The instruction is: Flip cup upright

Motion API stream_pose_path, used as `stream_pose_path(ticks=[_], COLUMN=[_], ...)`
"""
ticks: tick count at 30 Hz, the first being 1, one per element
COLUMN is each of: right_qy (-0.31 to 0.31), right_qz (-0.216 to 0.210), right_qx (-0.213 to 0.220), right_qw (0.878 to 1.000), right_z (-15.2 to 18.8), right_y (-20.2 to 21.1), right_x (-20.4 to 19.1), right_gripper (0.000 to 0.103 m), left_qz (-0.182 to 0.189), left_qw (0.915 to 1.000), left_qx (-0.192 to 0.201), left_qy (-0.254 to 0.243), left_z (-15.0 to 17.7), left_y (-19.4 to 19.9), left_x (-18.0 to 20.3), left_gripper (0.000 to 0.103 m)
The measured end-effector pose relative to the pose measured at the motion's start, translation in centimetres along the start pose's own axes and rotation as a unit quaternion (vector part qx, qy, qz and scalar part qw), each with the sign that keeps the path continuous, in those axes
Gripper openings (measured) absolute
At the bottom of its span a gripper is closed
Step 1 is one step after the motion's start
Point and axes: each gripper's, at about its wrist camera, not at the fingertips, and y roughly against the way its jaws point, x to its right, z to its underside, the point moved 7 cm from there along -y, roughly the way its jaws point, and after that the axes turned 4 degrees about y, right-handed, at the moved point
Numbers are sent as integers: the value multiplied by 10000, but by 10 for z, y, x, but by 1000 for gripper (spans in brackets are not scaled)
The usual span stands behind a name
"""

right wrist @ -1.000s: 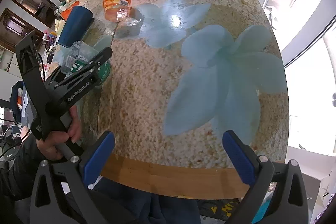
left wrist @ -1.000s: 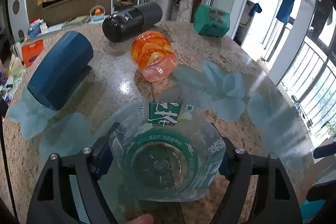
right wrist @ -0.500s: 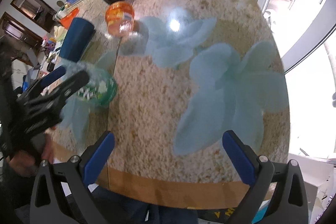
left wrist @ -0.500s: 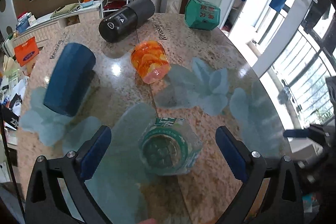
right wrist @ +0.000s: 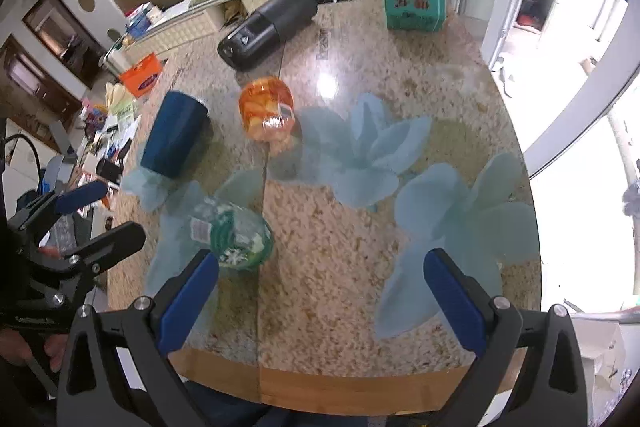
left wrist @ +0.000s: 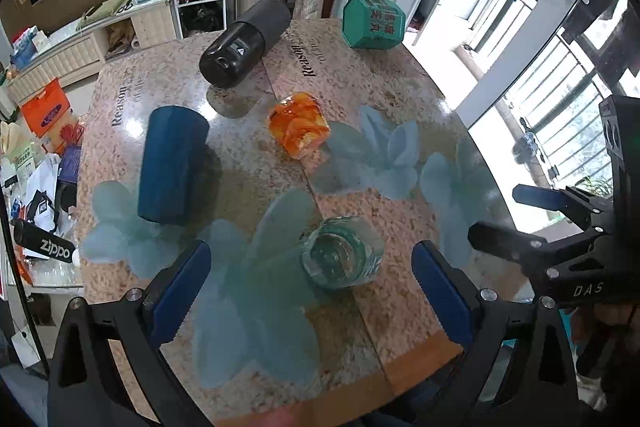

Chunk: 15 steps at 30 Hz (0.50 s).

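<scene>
A clear plastic cup with green print (left wrist: pixel 342 253) stands mouth up near the table's front edge, also in the right wrist view (right wrist: pixel 232 233). My left gripper (left wrist: pixel 310 287) is open and empty, raised above and just in front of the cup. My right gripper (right wrist: pixel 320 291) is open and empty over the front edge, to the cup's right. A dark blue cup (left wrist: pixel 172 163) lies on its side at the left. An orange patterned cup (left wrist: pixel 300 125) lies on its side in the middle.
A black cylinder (left wrist: pixel 244 43) lies at the back and a green box (left wrist: pixel 374 23) stands at the back right. The round stone table (left wrist: pixel 384 83) has pale blue flower prints. Cluttered shelves and floor items sit beyond its left edge.
My left gripper has opened, let go of the clear cup and pulled up and back. The cup now stands alone on the table. My right gripper has risen and tilted toward the table.
</scene>
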Motion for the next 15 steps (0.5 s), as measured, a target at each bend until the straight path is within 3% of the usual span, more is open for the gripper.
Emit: stream_pose_path(ticks=[6,15], right_qy=[-126,-280], right_qz=[275,636], right_qx=[110,331], right_qw=[9995,9970], right_z=[5,20], right_y=[13,28], right_x=[-15,-35], right_gripper=[103,103], left_qz=[122,422], left_qw=[9991,9978], left_qx=[-185,-228], left_qy=[-357,-451], left_z=[4,13], left_y=[14,29], left_x=[-2,-2], left_gripper=[101,101])
